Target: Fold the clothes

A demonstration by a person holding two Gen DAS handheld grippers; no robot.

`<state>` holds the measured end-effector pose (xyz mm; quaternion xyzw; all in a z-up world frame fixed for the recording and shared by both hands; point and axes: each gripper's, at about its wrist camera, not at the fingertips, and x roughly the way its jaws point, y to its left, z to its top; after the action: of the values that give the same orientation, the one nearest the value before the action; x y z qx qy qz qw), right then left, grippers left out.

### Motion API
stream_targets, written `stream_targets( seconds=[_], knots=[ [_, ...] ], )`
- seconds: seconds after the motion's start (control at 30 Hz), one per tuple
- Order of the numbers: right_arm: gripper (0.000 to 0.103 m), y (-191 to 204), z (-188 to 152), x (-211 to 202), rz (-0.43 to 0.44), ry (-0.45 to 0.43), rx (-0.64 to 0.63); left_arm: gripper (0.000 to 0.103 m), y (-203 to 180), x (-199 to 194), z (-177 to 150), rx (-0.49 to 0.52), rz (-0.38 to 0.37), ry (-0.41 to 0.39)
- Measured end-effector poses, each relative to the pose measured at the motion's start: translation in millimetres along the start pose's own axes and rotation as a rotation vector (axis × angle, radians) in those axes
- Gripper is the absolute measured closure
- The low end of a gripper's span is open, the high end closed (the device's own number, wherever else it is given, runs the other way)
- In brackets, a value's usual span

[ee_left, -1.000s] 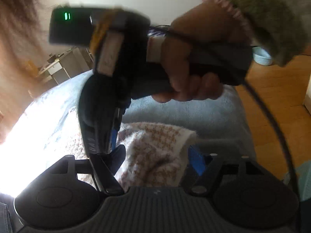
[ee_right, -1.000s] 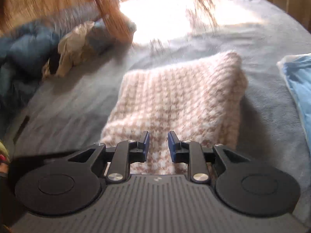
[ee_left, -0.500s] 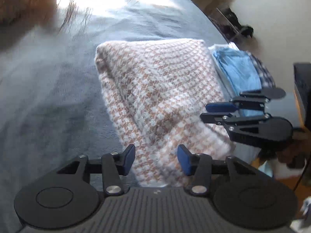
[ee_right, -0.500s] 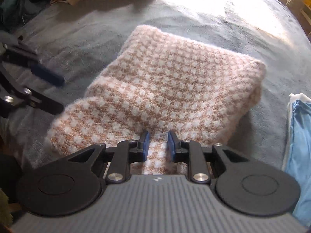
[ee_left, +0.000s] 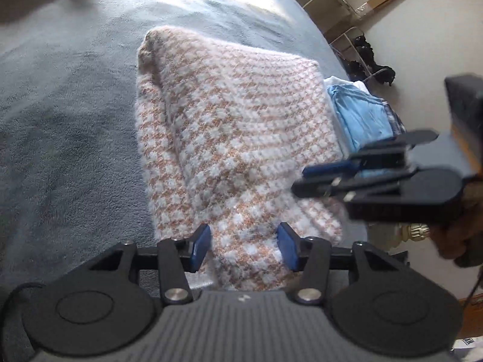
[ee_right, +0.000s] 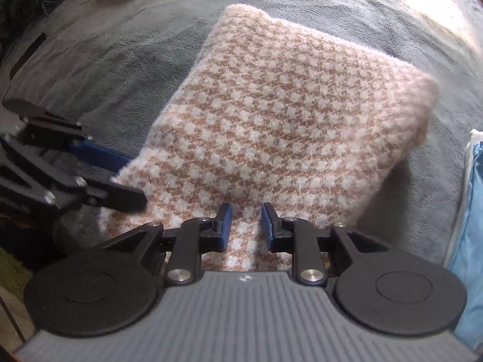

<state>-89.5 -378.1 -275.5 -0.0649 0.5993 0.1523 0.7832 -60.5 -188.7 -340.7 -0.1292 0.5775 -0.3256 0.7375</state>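
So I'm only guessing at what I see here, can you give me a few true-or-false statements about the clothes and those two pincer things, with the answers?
1. The checked knit sweater lies folded on a grey blanket. True.
2. The left gripper is clamped tight on the sweater. False: its jaws stand wide apart around the near edge.
3. Light blue folded clothes lie beside the sweater. True.
4. The right gripper has the sweater's near edge between its fingers. True.
5. The sweater is plain green. False: it is tan and white checked.
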Motion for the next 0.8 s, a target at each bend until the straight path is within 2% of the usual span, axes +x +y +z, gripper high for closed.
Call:
stream_targets(
  seconds=[0.1,0.2,0.27,0.37,0.47,0.57,0.67,0.77,0.8],
  knots=[
    [0.083,-0.3,39.3,-15.1,0.035,-0.129,0.026,0.052,1.8,2.6,-8.6,0.001,0.000,-0.025],
    [0.084,2.3,83.3,3.8,0.059,-0.217,0.050,0.052,3.0,5.2,-14.6,-0.012,0.003,-0.039],
    [0.084,-1.6,93.6,47.6,0.021,-0.150,0.049,0.051,4.4,9.9,-17.4,-0.014,0.010,-0.043],
    [0.085,3.5,76.1,92.2,-0.076,-0.093,-0.035,0.049,6.1,14.6,-17.6,-0.027,0.006,-0.034],
    [0.086,13.1,91.1,68.6,-0.100,-0.100,-0.010,0.048,6.5,15.3,-19.6,-0.025,0.003,-0.032],
    [0.086,14.6,107.6,44.9,-0.064,-0.195,0.038,0.045,7.4,17.1,-21.4,-0.028,-0.002,-0.034],
    [0.084,13.1,125.9,66.1,-0.034,-0.237,0.047,0.045,6.1,17.2,-21.8,-0.010,0.013,-0.050],
    [0.081,10.7,124.4,95.5,-0.022,-0.245,0.053,0.044,6.5,16.3,-17.2,-0.002,0.014,-0.038],
    [0.081,8.0,121.3,93.5,-0.028,-0.255,0.071,0.044,5.9,16.2,-16.1,0.005,0.011,-0.027]
  ],
)
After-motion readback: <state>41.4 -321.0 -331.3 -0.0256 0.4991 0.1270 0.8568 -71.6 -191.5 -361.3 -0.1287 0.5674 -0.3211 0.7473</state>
